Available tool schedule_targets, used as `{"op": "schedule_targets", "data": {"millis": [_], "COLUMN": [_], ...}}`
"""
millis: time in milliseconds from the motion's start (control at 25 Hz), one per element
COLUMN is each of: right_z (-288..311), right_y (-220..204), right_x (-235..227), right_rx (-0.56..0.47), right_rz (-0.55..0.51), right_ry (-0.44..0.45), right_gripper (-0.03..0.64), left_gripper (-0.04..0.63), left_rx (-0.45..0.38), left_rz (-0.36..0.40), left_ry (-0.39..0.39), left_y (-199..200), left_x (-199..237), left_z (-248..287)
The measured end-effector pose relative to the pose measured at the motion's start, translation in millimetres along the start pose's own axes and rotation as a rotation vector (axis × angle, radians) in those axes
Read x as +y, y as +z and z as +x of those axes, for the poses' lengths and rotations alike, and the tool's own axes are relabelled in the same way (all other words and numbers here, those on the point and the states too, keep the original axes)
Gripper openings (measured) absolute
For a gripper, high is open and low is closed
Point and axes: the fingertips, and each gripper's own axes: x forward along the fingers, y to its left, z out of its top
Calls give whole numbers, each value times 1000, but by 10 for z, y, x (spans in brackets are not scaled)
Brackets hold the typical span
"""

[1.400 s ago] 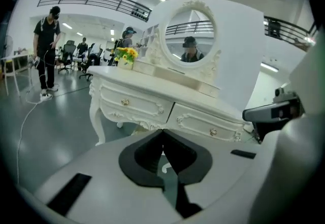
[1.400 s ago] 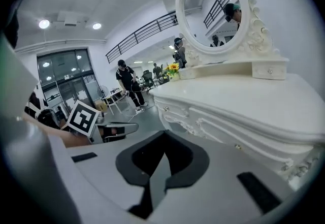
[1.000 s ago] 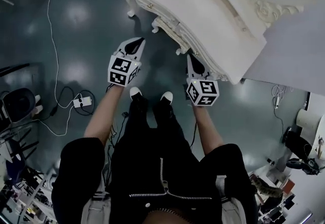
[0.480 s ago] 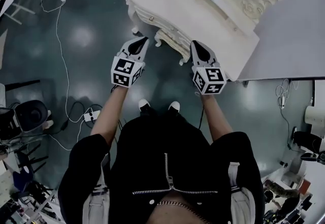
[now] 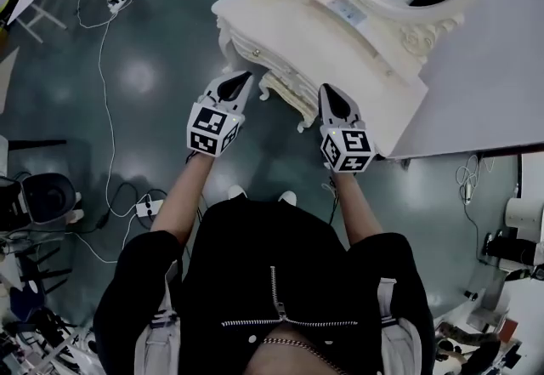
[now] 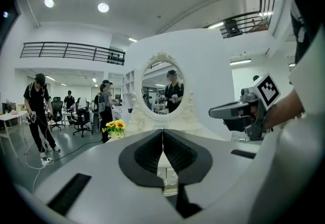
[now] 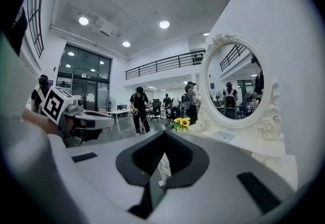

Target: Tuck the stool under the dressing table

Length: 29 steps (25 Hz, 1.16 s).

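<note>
Head view is showing you standing in front of the dressing table, with the left gripper and the right gripper both hovering just short of its front edge and touching nothing. Each gripper view is showing its jaws pressed together at the tips with nothing between them, so you are carrying nothing. Under the table's front edge, white carved legs are poking out, and I am reading these as the stool, already sitting beneath the top between your two grippers. Only that sliver is showing, so I cannot tell how deep it is sitting or whether it is centred. Nothing stool-like is standing out on the open floor around your feet. Judging from this, the tucking itself is looking finished, and you are simply holding clear of the furniture. What is remaining, if anything, is a check that the seat is sitting fully under, and a small nudge if it is not.
</note>
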Motion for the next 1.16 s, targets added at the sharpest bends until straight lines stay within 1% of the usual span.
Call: {"op": "schedule_targets", "data": {"millis": [120, 520, 800, 1160], "right_z": [4, -69, -121, -129], "right_y": [-28, 23, -89, -97], "right_x": [54, 122, 142, 151], "right_rx": [13, -2, 14, 18], "right_rz": [-8, -40, -35, -38], "right_ry": [4, -3, -4, -3], "right_gripper": [3, 3, 3, 3], "left_gripper": [21, 21, 21, 21], "left_rx": [-3, -12, -1, 0], "left_rz": [-1, -23, -32, -31], "left_ry": [-2, 10, 17, 8], "left_y": [13, 30, -61, -67], "left_x": [-3, 11, -1, -23], "left_z": [-27, -75, -127, -126]}}
